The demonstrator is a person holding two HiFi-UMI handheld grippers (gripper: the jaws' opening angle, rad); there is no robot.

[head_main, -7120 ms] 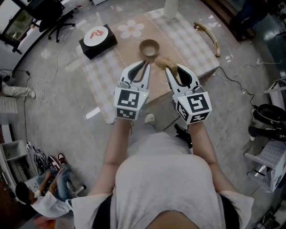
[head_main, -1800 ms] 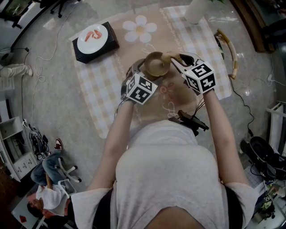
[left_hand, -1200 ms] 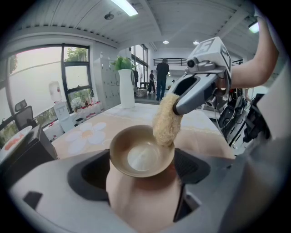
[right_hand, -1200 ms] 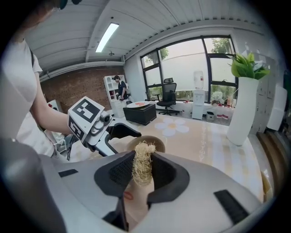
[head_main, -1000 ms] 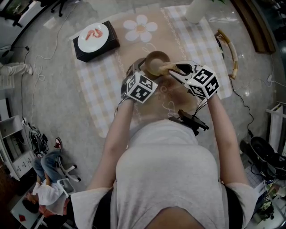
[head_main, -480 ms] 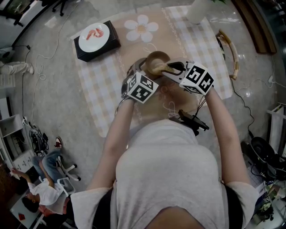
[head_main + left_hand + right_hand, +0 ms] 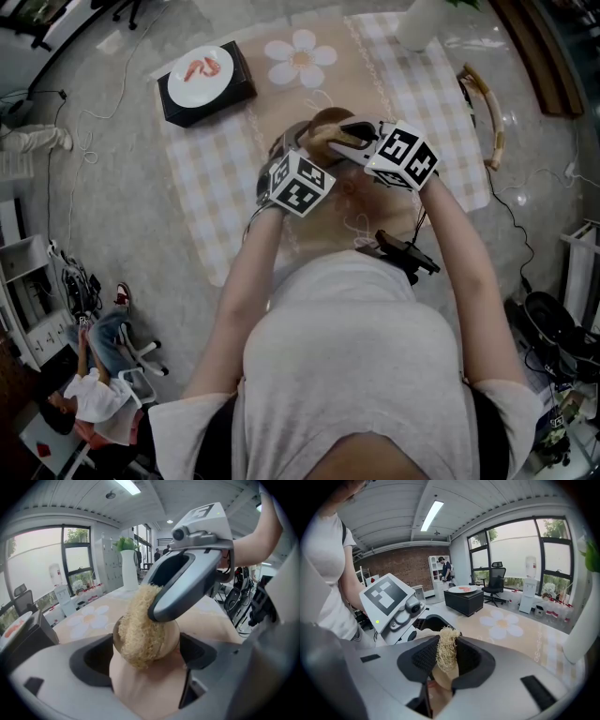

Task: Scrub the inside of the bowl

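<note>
A small tan wooden bowl (image 7: 322, 125) is tipped up off the checked tablecloth, with my left gripper (image 7: 292, 142) shut on it. In the left gripper view the bowl (image 7: 152, 688) fills the gap between the jaws. A straw-coloured loofah scrubber (image 7: 139, 631) presses into its hollow. My right gripper (image 7: 345, 134) is shut on that loofah (image 7: 446, 649) and reaches over the bowl's rim from the right. The bowl's inside is mostly hidden by the loofah and the right gripper (image 7: 185, 581).
A black box carrying a white plate (image 7: 206, 71) of red food stands at the table's far left. A daisy-print mat (image 7: 298, 54) lies beyond the bowl, a white vase (image 7: 424, 19) at the far right, a curved wooden piece (image 7: 487, 111) by the right edge. Someone sits on the floor (image 7: 82, 398).
The right gripper has slid left with the loofah, further over the bowl. Seven seconds ago the bowl stood on the table with both grippers short of it.
</note>
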